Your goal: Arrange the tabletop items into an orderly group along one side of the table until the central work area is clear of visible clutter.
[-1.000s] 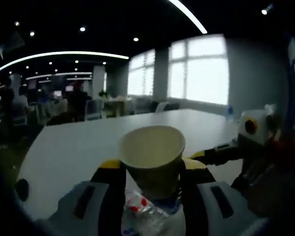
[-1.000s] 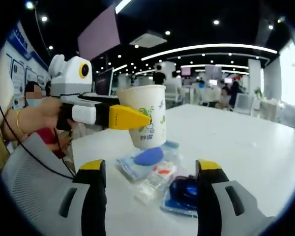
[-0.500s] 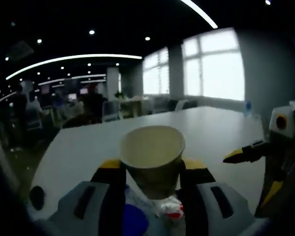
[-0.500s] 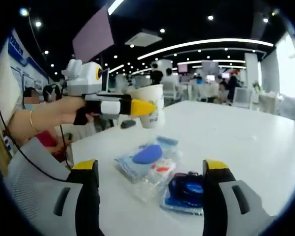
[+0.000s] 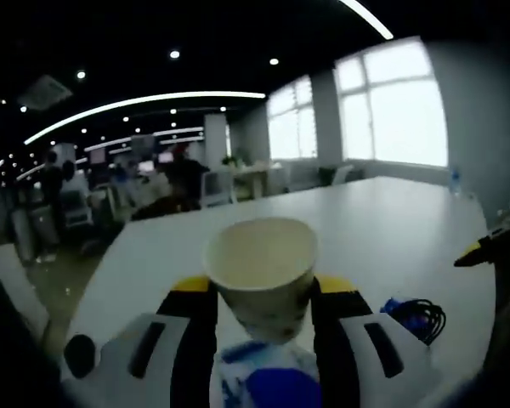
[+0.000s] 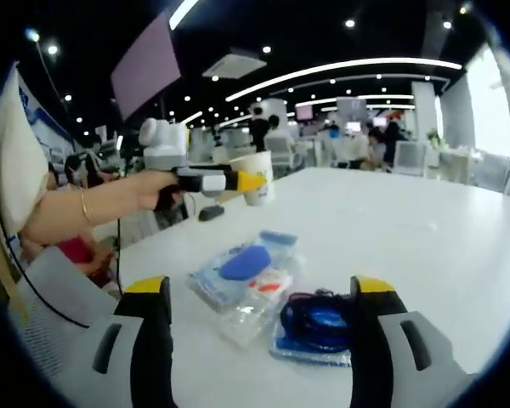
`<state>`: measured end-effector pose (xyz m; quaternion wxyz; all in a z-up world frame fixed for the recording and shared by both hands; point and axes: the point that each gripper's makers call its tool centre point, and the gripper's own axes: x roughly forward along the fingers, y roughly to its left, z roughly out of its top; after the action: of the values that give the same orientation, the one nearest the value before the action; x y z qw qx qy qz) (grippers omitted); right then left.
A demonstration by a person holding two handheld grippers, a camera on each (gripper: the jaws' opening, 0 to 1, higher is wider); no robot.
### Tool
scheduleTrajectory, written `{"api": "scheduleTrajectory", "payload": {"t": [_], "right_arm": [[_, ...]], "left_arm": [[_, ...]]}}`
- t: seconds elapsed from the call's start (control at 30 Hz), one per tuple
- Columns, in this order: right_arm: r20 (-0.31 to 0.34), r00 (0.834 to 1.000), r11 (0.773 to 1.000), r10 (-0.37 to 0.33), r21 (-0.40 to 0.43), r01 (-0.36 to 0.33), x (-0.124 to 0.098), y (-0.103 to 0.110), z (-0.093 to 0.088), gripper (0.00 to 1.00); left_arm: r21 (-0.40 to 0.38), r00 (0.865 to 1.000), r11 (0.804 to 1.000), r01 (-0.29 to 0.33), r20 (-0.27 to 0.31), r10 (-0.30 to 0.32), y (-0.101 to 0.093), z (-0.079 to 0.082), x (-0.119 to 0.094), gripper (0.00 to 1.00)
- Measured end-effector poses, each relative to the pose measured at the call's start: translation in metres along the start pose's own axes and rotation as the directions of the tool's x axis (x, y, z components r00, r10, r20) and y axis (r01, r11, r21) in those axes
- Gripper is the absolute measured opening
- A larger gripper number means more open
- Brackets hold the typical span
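Left gripper w/ fingers pinched tight on the paper cup, one each side, cup upright, mouth up. In the right gripper view, same cup up off the table, out past the packets, near the far left edge. Hand on the tool behind it.

Right gripper w/ fingers wide apart, holding nothing, low over the table. Just ahead of it: clear packet w/ a blue thing inside, touching a small clear packet w/ red bits. Beside those, blue cord in a bag, close to the right finger. In the left gripper view, blue packet under the cup, blue cord off to the cup's right.

Prob. the step now: carry cup to one side, set it down. To do it well: keep cup straight up, don't squeeze harder (thin paper, could crush). Go down slow till the bottom sits flat on the table, then let go. Pick a spot near the edge, not on the packets. Packets look slippy, so best slid over after, next to the cup.
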<state>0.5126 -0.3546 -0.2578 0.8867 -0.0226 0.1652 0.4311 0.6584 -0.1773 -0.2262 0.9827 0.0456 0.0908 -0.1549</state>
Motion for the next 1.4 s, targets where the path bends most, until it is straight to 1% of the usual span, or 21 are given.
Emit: {"api": "scheduleTrajectory", "payload": {"t": [0.13, 0.27, 0.43, 0.7, 0.87, 1.03, 1.13, 1.27, 1.4], "right_arm": [[-0.014, 1.000, 1.000, -0.007, 0.007, 0.007, 0.000, -0.003, -0.004, 0.86], [-0.020, 1.000, 1.000, -0.008, 0.014, 0.008, 0.001, -0.005, -0.005, 0.86], [-0.035, 0.999, 0.999, -0.019, 0.025, 0.020, 0.001, -0.009, -0.010, 0.86], [-0.052, 0.998, 0.998, -0.030, 0.045, 0.032, 0.001, -0.014, -0.016, 0.86], [-0.066, 0.997, 0.998, -0.033, 0.052, 0.037, 0.001, -0.015, -0.020, 0.85], [-0.073, 0.997, 0.997, -0.039, 0.059, 0.043, 0.001, -0.017, -0.022, 0.85], [-0.074, 0.996, 0.997, -0.041, 0.059, 0.045, 0.001, -0.018, -0.022, 0.85], [-0.077, 0.996, 0.997, -0.042, 0.062, 0.047, 0.001, -0.018, -0.024, 0.85], [-0.082, 0.996, 0.997, -0.043, 0.063, 0.048, 0.001, -0.019, -0.025, 0.85]], "left_arm": [[0.005, 1.000, 1.000, -0.029, -0.010, 0.029, 0.017, -0.008, 0.012, 0.40], [0.008, 0.998, 0.998, -0.057, -0.003, 0.057, 0.034, -0.013, 0.025, 0.40], [0.003, 0.997, 0.997, -0.079, -0.009, 0.079, 0.049, -0.022, 0.041, 0.40], [-0.008, 0.993, 0.994, -0.112, -0.023, 0.112, 0.066, -0.040, 0.064, 0.40], [0.000, 0.991, 0.993, -0.121, -0.060, 0.120, 0.069, -0.058, 0.077, 0.40], [-0.008, 0.989, 0.991, -0.132, -0.071, 0.131, 0.073, -0.067, 0.083, 0.40], [0.008, 0.988, 0.992, -0.125, -0.089, 0.125, 0.071, -0.074, 0.086, 0.40], [0.019, 0.986, 0.994, -0.111, -0.126, 0.113, 0.067, -0.087, 0.092, 0.40], [0.027, 0.986, 0.995, -0.097, -0.134, 0.100, 0.065, -0.094, 0.095, 0.40]]}}
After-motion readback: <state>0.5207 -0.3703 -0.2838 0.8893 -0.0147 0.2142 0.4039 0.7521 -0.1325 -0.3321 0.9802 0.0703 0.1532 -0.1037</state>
